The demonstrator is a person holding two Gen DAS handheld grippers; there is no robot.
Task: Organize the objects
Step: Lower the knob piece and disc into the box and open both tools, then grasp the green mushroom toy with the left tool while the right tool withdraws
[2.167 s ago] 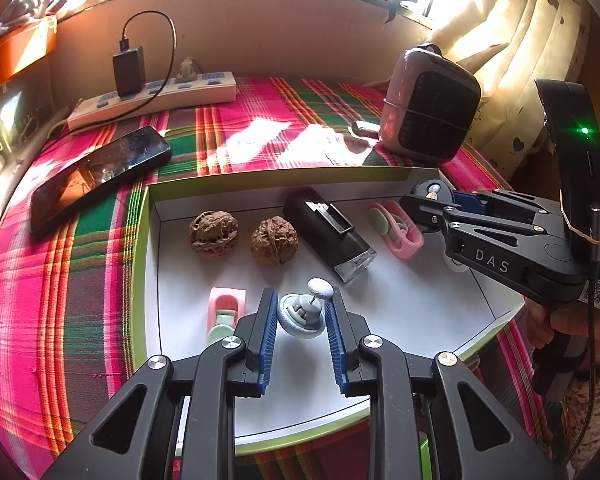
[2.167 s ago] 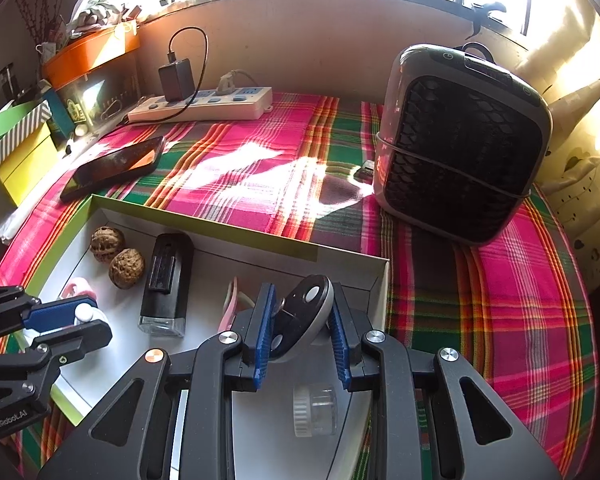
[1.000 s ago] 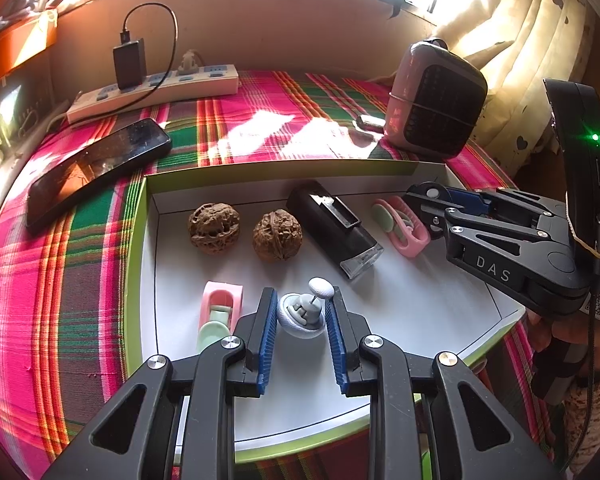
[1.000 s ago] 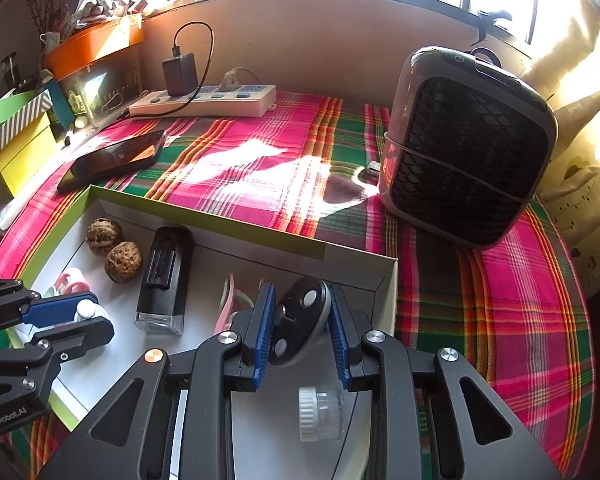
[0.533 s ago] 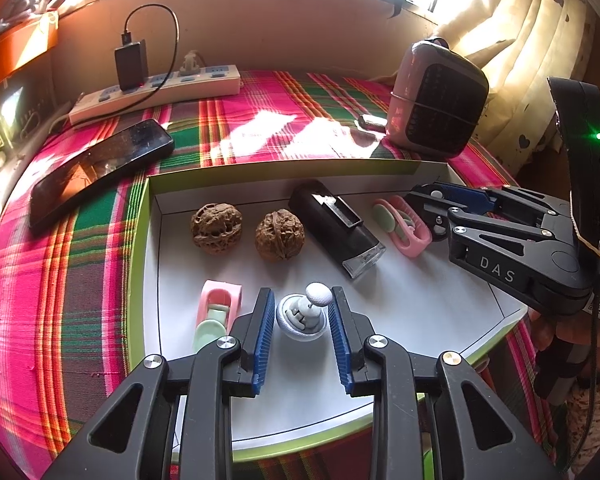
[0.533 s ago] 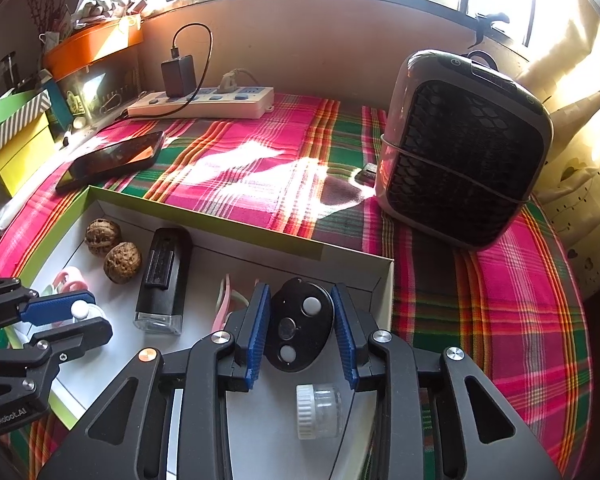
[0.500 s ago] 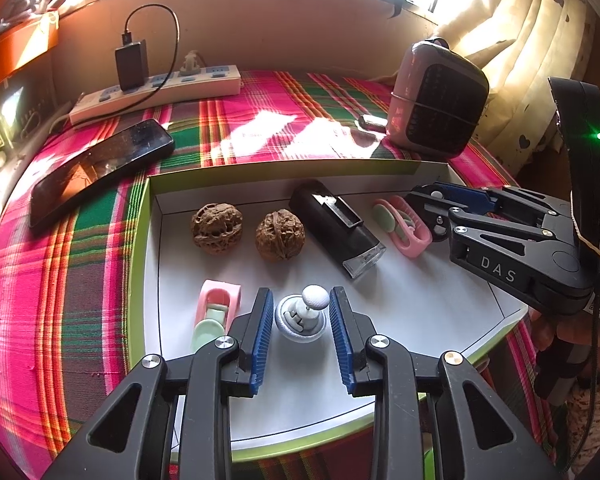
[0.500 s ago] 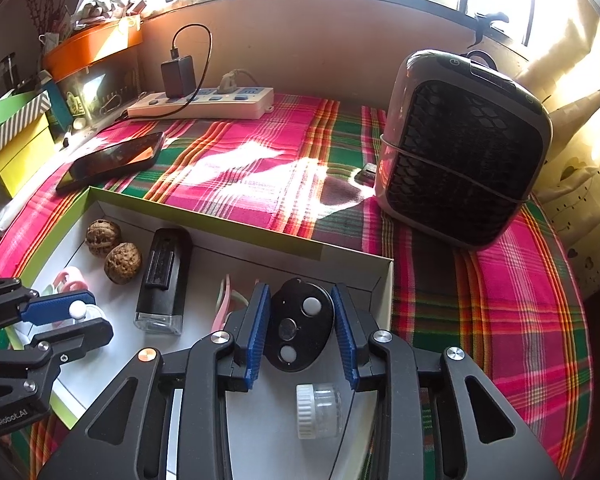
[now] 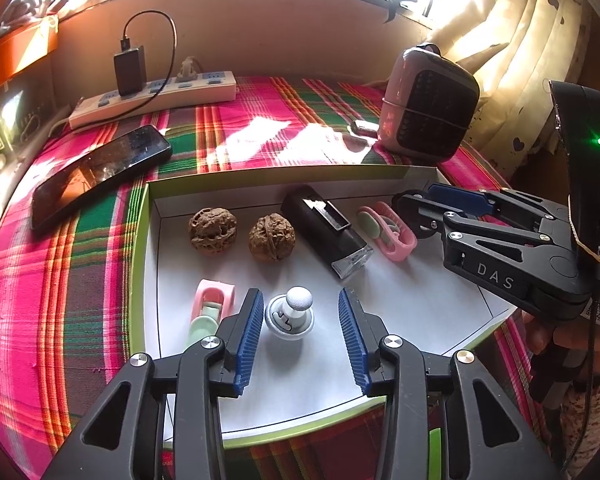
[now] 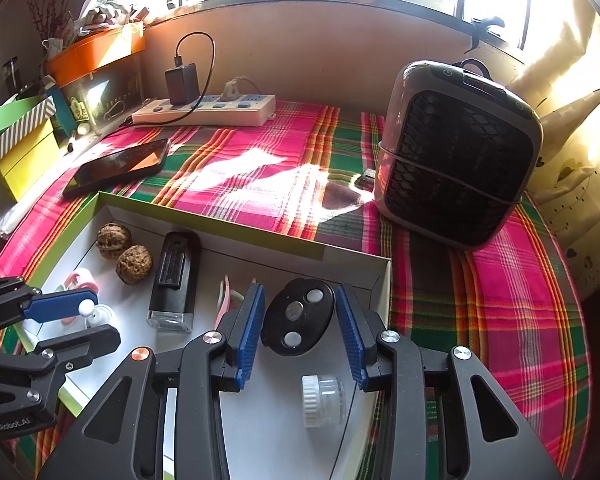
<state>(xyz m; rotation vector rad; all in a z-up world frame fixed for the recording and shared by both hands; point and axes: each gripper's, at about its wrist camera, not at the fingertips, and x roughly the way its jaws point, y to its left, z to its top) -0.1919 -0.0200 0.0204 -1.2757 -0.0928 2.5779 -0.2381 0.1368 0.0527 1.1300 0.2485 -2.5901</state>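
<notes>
A green-rimmed white tray holds two walnuts, a black rectangular device, two pink-and-green clips and the pieces at my grippers. My left gripper is open; a small white knob piece rests on the tray floor between its fingers. My right gripper is open; a black oval disc with three silver buttons lies flat on the tray between its fingers. A small clear jar lies just under the right gripper.
The tray sits on a pink-and-green plaid cloth. A small heater stands at the right, a phone to the left of the tray, a power strip with a charger by the back wall. Boxes are at far left.
Both grippers have opened. The white knob piece and the black disc, held before, now rest on the tray floor between the spread fingers.
</notes>
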